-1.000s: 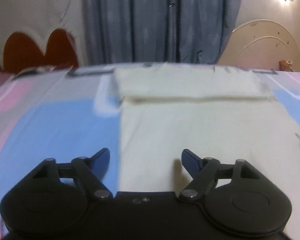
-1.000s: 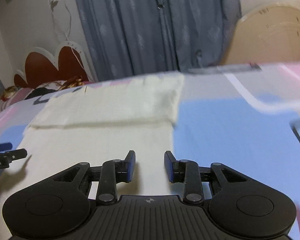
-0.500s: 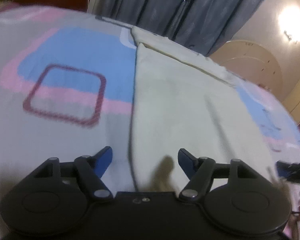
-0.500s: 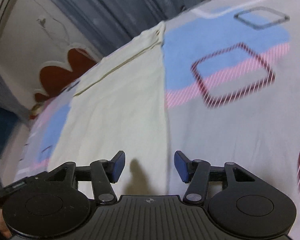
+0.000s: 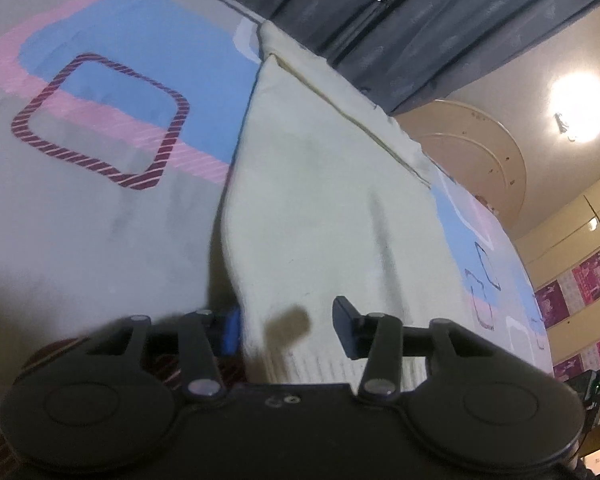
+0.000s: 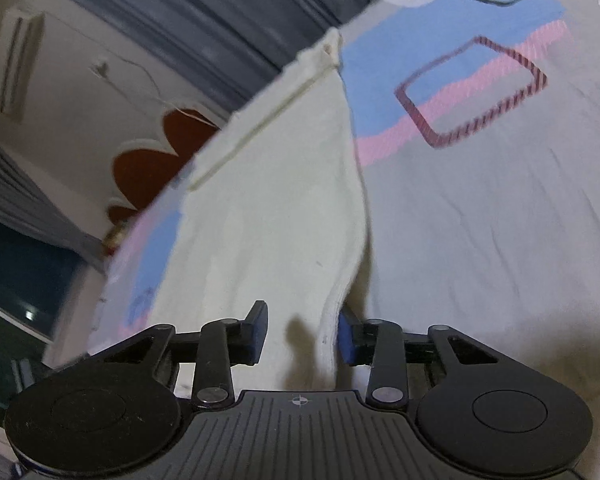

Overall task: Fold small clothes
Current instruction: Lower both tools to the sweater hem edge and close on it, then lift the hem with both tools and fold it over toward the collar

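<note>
A cream garment (image 5: pixel 324 200) lies flat on the patterned bedsheet, with a folded band across its far end. It also shows in the right wrist view (image 6: pixel 276 200). My left gripper (image 5: pixel 286 330) is open and straddles the garment's near left corner, whose ribbed hem lies between the fingers. My right gripper (image 6: pixel 302 334) is open and straddles the near right corner, the hem edge standing between its fingers. Neither gripper has closed on the cloth.
The bedsheet (image 5: pixel 100 184) is grey with blue, pink and dark red squares. Grey curtains (image 5: pixel 400 8) hang beyond the far edge. A red headboard (image 6: pixel 160 160) stands at the left, a round cream board (image 5: pixel 480 152) at the right.
Both grippers have tilted down and moved in over the garment's near corners. The hem now sits between each pair of open fingers, and the corners look slightly lifted.
</note>
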Demonstrator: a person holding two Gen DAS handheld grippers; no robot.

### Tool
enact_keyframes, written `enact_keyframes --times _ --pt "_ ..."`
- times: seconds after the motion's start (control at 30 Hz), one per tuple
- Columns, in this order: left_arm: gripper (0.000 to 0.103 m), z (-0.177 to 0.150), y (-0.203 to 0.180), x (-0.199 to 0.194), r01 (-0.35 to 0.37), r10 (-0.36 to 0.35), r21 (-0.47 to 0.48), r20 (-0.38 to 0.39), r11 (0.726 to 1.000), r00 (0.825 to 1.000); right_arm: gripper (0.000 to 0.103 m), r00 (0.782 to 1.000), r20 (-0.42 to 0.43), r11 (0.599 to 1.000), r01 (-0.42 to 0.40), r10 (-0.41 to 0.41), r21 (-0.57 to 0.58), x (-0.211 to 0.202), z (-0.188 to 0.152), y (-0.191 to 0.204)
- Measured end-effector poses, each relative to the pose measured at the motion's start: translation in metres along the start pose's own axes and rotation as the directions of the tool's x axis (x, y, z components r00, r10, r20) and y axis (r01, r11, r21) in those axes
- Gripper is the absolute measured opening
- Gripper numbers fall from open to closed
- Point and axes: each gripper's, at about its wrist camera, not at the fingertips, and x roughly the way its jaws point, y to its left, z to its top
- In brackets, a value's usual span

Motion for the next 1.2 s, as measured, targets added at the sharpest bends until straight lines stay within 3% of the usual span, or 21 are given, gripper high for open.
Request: enact_keyframes --times 0.13,0.17,0.2,0.27,0.33,0.4,0.47,0.53,0.63,0.7,0.73,0.87,1.0,1.2 --pt "0.046 -0.005 -0.008 -0.002 0.009 -0.007 0.105 -0.016 0.994 1.0 0.036 1.0 0.008 1.0 -0.004 0.004 -0.001 -0.001 0.0 0.001" --pt "0.045 -0.005 -0.007 -0.003 0.014 -0.012 0.109 -0.014 0.994 1.0 0.031 1.0 0.006 1.0 -0.001 0.001 -0.006 0.0 0.001 0.002" --pt "0.044 -0.005 -0.004 -0.004 0.019 -0.018 0.099 -0.013 0.995 1.0 0.018 1.0 0.008 1.0 -0.004 0.004 -0.01 0.001 0.0 0.001" --pt "0.023 -0.006 -0.006 -0.004 -0.028 0.03 0.124 -0.013 0.992 0.999 0.006 1.0 0.009 1.0 0.002 -0.001 -0.006 0.003 0.0 -0.001" --pt "0.004 -0.007 -0.018 -0.004 -0.129 0.131 0.225 0.007 0.966 0.991 0.003 0.999 0.008 0.999 0.04 -0.04 -0.025 0.006 -0.003 0.002" --pt "0.004 -0.005 -0.023 -0.015 -0.083 0.074 0.217 0.05 0.973 0.996 0.003 0.998 0.034 0.996 0.057 -0.055 -0.062 0.003 -0.003 0.011" --pt "0.003 -0.003 -0.028 -0.033 -0.059 0.027 0.238 0.135 0.969 0.99 0.002 0.995 0.103 0.997 0.005 0.003 -0.083 -0.013 -0.001 0.02" --pt "0.004 -0.004 -0.026 -0.041 -0.058 0.015 0.251 0.17 0.966 0.985 0.002 0.986 0.16 0.992 -0.024 0.044 -0.124 -0.029 0.001 0.026" --pt "0.004 -0.011 -0.019 -0.024 -0.161 0.133 0.292 0.112 0.943 0.985 0.002 0.983 0.174 0.991 -0.031 0.055 -0.134 -0.03 -0.001 0.019" --pt "0.004 -0.02 -0.012 -0.011 -0.174 0.159 0.276 0.077 0.945 0.984 0.002 0.993 0.104 0.993 0.06 -0.049 -0.101 -0.009 -0.008 0.002" --pt "0.004 -0.021 -0.01 -0.012 -0.166 0.149 0.262 0.084 0.951 0.985 0.002 0.995 0.055 0.994 0.089 -0.086 -0.065 0.003 -0.013 -0.006" --pt "0.003 -0.018 -0.001 -0.019 -0.119 0.106 0.16 0.087 0.98 0.991 0.002 0.995 0.099 0.998 0.035 -0.031 -0.048 -0.002 -0.017 -0.001" --pt "0.003 -0.008 0.005 -0.036 -0.002 -0.005 0.045 0.147 0.999 0.989 0.002 0.991 0.131 0.997 0.016 -0.007 -0.069 -0.008 -0.007 0.013" --pt "0.003 0.037 -0.037 -0.06 0.094 -0.104 0.046 0.289 0.994 0.952 0.002 0.959 0.264 0.982 -0.051 0.099 -0.182 -0.034 0.036 0.073"
